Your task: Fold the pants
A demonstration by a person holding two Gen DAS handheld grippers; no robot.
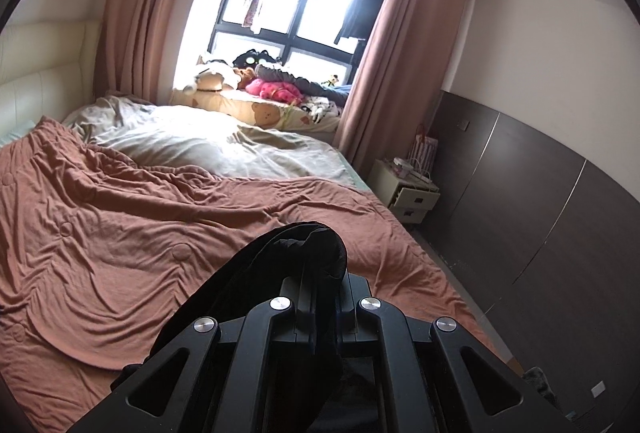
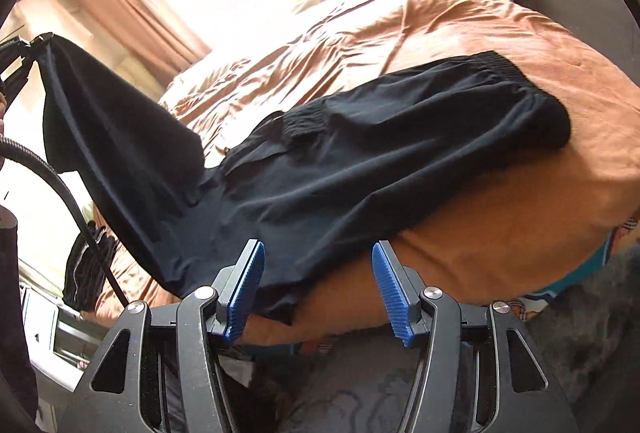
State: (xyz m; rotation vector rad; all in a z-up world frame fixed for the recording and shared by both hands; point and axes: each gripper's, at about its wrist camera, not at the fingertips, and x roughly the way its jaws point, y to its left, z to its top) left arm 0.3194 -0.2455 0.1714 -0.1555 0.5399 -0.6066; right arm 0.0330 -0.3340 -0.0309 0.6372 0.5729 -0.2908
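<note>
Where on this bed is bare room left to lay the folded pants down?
Free: the rust-orange quilt between the black pants and the pale rumpled sheet, and the strip beyond the elastic waistband. Crowded: the windowsill of soft toys and the near edge under the pants.

Matt black cloth pants I see on wrinkled rust cloth bedspread, ribbed blue pads, glossy dark wall panels beside bedspread

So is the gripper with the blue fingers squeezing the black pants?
No, the right gripper is open, its blue fingers apart and not pressing the pants.
</note>
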